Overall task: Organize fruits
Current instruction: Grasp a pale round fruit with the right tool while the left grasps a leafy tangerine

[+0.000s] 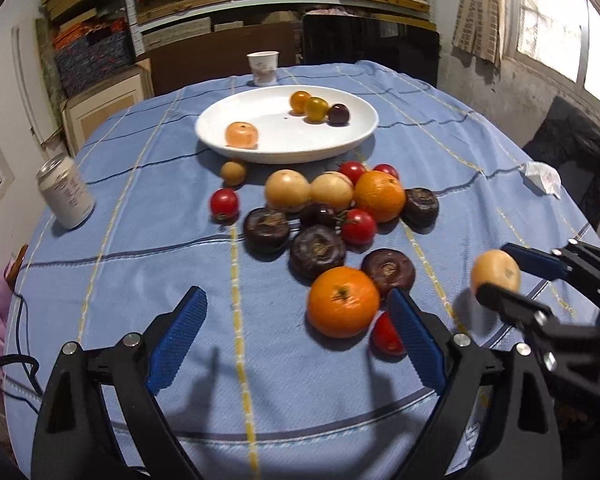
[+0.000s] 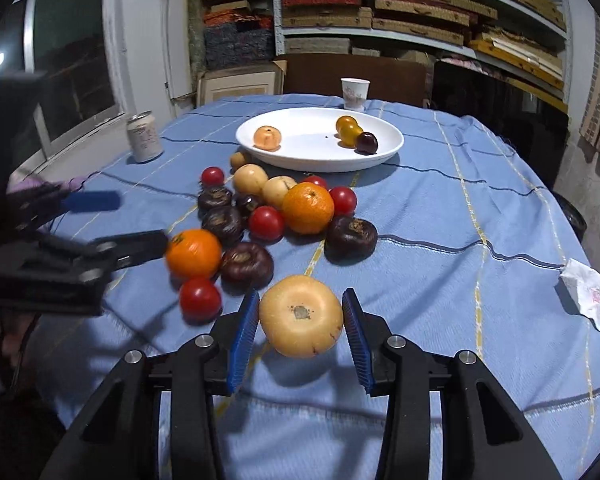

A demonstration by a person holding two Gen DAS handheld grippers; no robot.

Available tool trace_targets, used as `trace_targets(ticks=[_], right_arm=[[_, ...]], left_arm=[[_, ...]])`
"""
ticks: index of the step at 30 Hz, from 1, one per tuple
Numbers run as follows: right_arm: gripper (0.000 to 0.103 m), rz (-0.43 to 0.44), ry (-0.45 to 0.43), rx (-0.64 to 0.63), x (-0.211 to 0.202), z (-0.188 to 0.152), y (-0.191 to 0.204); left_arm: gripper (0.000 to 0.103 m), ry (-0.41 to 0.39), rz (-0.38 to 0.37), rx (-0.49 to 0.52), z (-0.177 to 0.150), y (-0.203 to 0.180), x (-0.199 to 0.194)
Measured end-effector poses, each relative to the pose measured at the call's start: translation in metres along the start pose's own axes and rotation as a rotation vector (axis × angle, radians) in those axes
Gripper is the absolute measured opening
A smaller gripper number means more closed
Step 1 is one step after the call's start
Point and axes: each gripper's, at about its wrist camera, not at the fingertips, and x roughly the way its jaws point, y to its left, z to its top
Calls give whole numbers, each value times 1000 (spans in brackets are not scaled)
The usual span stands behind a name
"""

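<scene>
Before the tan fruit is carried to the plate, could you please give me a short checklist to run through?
1. Round tan fruit sits between the right hand-held gripper fingers: ok.
2. Grip firmly closed on it: cannot tell; small gaps seem to show at the pads.
3. Oval white plate has bare room: ok.
4. Left hand-held gripper open and holding nothing: ok.
5. Large orange citrus fruit clear of the left fingers: not ok, it sits against one.

The left tongs [image 1: 296, 344] gape wide, blue pads pointing toward 12 o'clock, gripping nothing. At their 3 o'clock, the right tongs [image 2: 300, 320] are clamped on a pale yellow fruit [image 2: 301, 316], held off the table.
</scene>
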Motion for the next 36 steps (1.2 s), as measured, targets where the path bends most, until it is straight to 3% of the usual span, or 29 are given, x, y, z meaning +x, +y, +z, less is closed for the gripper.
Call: trace_targets(ticks=[3,4,7,12,18,24,29,32,36], right_arm=[[43,-16,-13,-25,-11,-4,2],[43,-12,-16,-26,-14,-5,2],[43,-12,-23,-30,-17,-4,1],[43,10,-37,-33,-19,-3,2],[43,15,-46,-32,-21,-2,2],[43,16,-52,-44,-23,-2,6],[43,6,-52,-33,-24,-4,3],[43,15,-58,-23,-25,-3,1],[43,24,-65,-32,-24,-2,4]], left_arm=[[87,25,16,9,1,-8,14],[78,44,26,1,0,-8,20],[68,69,-60,-55,-2,-1,28],[57,57,-59,-31,-4,-6,21],[57,68,-74,-72,-7,12,15],[57,87,-45,-19,-5,-8,31],[60,123,-78,-118,-6,12,42],[47,112,-72,-86,-10,8,35],[46,110,-77,-93,-12,12,32]])
